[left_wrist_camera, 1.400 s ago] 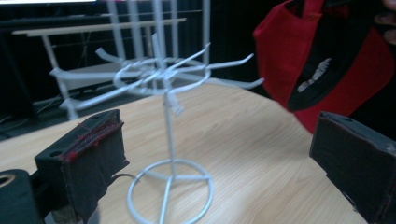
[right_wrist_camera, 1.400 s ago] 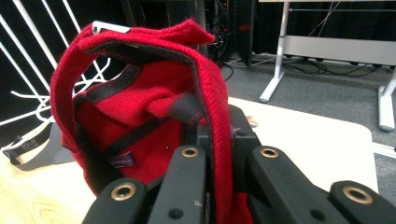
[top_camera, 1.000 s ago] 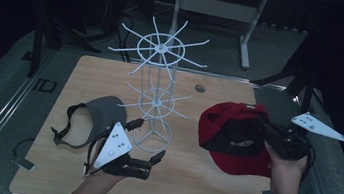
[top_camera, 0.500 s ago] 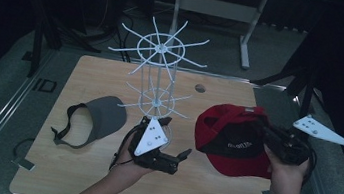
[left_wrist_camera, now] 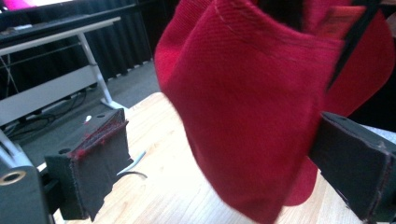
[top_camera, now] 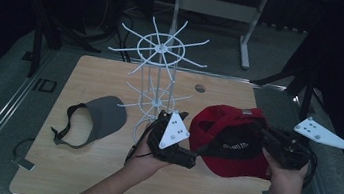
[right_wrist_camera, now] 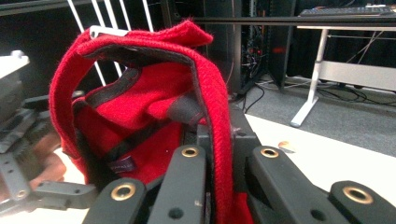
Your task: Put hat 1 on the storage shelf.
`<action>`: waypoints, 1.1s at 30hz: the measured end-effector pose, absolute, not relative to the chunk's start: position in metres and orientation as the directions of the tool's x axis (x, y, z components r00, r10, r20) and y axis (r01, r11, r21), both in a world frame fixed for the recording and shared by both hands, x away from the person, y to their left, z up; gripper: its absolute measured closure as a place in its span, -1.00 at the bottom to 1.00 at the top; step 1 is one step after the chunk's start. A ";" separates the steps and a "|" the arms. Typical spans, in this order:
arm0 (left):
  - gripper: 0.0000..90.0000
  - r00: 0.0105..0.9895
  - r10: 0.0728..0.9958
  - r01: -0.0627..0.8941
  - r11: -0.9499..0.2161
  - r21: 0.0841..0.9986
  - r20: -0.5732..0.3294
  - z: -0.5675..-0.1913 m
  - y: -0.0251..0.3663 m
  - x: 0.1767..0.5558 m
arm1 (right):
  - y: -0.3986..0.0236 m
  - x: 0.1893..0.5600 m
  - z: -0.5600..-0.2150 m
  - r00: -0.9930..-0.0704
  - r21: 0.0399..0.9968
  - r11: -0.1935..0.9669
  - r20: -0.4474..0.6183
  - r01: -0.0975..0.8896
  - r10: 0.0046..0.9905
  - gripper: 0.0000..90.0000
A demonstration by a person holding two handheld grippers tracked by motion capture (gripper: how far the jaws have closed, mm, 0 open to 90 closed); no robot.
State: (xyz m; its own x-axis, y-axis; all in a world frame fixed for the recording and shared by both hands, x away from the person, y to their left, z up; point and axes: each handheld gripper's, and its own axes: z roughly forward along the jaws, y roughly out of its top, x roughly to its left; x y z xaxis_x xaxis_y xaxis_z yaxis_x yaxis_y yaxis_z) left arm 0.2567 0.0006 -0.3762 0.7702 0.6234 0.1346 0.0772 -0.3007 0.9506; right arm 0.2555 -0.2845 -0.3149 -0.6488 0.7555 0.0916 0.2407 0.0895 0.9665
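Red cloth takes up the middle right of the table (top_camera: 98,178): it is a red cap (top_camera: 235,140), held up off the wood and turned so its dark inside faces the near side. The right gripper (top_camera: 268,137) has its jaws closed tight on the cap's edge; in the right gripper view the red band (right_wrist_camera: 219,140) runs down between the two black jaws with no gap on either side. The right hand (top_camera: 286,167) holds it at the near right.

The left gripper (top_camera: 179,143) sits just left of the cap, with the left hand (top_camera: 145,149) under it. Its jaws are wide apart. In the left gripper view the cap (left_wrist_camera: 261,107) hangs between them, near the right jaw, but I cannot tell if it touches either one (that view is a bit blurry).

A white wire rack (top_camera: 157,75) stands upright just behind the left gripper, with thin arms sticking out all around at two levels. It stands between the cap and a grey visor (top_camera: 99,117), which lies flat on the left side of the table, well apart from the cap. A small round dark hole (top_camera: 200,87) shows in the wood at the far side.

The rack's foot is hidden behind the left gripper. The front brim of the cap is hard to make out. The room behind is very dark, with a white desk frame (top_camera: 217,7) far back.
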 end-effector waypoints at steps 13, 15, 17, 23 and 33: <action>-0.23 0.751 0.636 0.060 -0.333 0.941 0.177 -0.370 -0.016 0.268 | -0.280 0.253 -0.316 -0.668 0.966 0.107 0.081 0.236 0.740 0.94; -0.08 0.748 0.642 0.061 -0.320 0.946 0.169 -0.368 -0.016 0.269 | -0.280 0.253 -0.316 -0.670 0.966 0.107 0.082 0.236 0.738 0.94; 0.04 0.743 0.646 0.058 -0.321 0.945 0.174 -0.366 -0.017 0.269 | -0.280 0.252 -0.316 -0.670 0.966 0.106 0.082 0.235 0.738 0.94; 0.68 0.738 0.654 0.075 -0.328 0.942 0.169 -0.363 -0.020 0.269 | -0.281 0.251 -0.320 -0.674 0.965 0.100 0.093 0.243 0.733 0.94; 0.94 0.742 0.639 0.043 -0.346 0.937 0.202 -0.353 -0.027 0.266 | -0.288 0.245 -0.336 -0.671 0.959 0.097 0.110 0.264 0.734 0.93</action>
State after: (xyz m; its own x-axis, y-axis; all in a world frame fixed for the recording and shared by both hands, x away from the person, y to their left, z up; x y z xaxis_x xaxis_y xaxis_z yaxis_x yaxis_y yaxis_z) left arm 0.2659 -0.0268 -0.3535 0.7421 0.6393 0.2016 0.0434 -0.3459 0.9373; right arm 0.2448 -0.2883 -0.3360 -0.6706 0.7335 0.1102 0.2643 0.0975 0.9595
